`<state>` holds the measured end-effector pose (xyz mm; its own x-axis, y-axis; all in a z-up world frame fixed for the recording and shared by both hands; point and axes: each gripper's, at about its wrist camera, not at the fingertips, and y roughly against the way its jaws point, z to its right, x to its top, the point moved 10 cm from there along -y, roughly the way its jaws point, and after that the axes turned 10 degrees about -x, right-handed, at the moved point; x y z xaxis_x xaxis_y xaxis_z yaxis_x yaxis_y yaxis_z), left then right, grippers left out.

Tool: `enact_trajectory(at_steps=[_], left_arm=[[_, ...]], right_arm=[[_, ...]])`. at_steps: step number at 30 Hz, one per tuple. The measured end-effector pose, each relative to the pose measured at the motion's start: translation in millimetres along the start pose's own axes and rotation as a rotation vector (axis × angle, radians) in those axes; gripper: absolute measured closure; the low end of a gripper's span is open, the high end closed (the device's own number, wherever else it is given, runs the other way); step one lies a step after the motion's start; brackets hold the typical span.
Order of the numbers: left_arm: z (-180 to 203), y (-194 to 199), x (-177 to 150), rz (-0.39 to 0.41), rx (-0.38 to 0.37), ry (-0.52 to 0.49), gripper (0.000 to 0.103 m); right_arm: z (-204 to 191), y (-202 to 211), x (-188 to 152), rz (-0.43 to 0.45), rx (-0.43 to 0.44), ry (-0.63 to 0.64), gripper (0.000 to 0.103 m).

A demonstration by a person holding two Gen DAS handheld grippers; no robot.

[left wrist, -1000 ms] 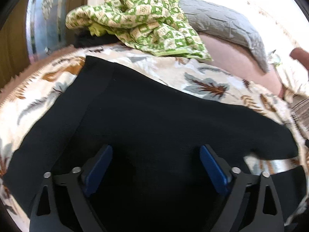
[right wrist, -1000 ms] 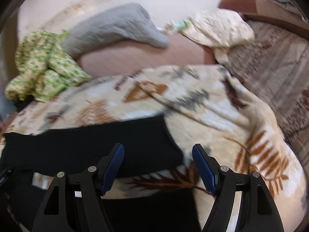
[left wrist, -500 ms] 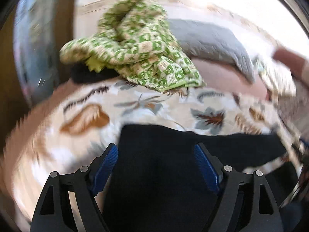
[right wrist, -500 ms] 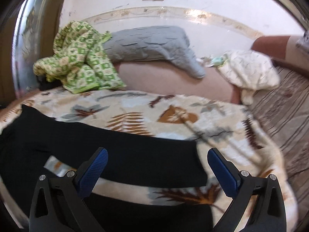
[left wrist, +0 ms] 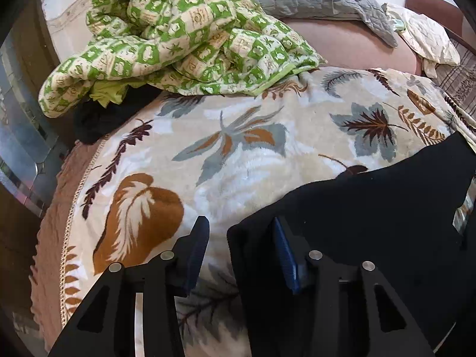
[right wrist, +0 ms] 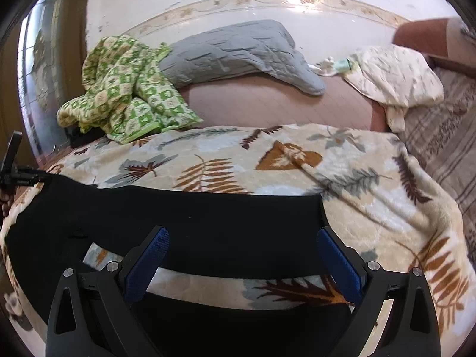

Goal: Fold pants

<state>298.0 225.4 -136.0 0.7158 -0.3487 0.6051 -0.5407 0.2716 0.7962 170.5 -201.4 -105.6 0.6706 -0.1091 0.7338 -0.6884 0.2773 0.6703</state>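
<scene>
Black pants (right wrist: pixel 190 226) lie spread on a leaf-patterned blanket (right wrist: pixel 372 208), both legs running to the right with a strip of blanket between them. In the left wrist view the waist corner of the pants (left wrist: pixel 372 232) sits between my left gripper's (left wrist: pixel 238 253) jaws, which are partly closed around that edge with a gap still showing. My right gripper (right wrist: pixel 242 263) is wide open and empty, hovering over the gap between the two legs. The left gripper also shows at the far left edge of the right wrist view (right wrist: pixel 13 172).
A green checked quilt (left wrist: pixel 178 38) is heaped at the back left of the bed. A grey pillow (right wrist: pixel 235 53) and a cream pillow (right wrist: pixel 395 80) lie behind. A striped cover (right wrist: pixel 446 148) is at the right. The blanket's edge (left wrist: pixel 71 208) drops off at the left.
My left gripper has moved left to the pants' waist corner and its jaws have narrowed. My right gripper has opened wider and drawn back over the legs.
</scene>
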Motion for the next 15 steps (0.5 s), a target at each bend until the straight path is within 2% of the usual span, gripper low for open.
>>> enact_trajectory(at_steps=[3,5,7,12,15], left_arm=[[2.8,-3.0,-4.5,-0.009,-0.015,0.005,0.062],[7.0,-2.8,-8.0,-0.011,-0.03,0.008,0.082],[10.6,-2.2,-5.9,-0.003,-0.029,0.0,0.095],[30.5,24.2,-12.2,0.034,0.022,-0.028,0.097],[39.7,48.0,-10.8,0.089,0.07,-0.033,0.097]], right_arm=[[6.9,-0.6,-0.6,-0.006,-0.004,-0.031,0.004],[10.2,0.5,0.6,-0.003,-0.005,-0.046,0.004],[14.8,1.9,2.4,0.004,0.0,-0.071,0.004],[47.2,7.5,17.3,0.046,0.019,-0.204,0.005],[79.4,-7.6,34.7,-0.01,0.103,-0.326,0.005]])
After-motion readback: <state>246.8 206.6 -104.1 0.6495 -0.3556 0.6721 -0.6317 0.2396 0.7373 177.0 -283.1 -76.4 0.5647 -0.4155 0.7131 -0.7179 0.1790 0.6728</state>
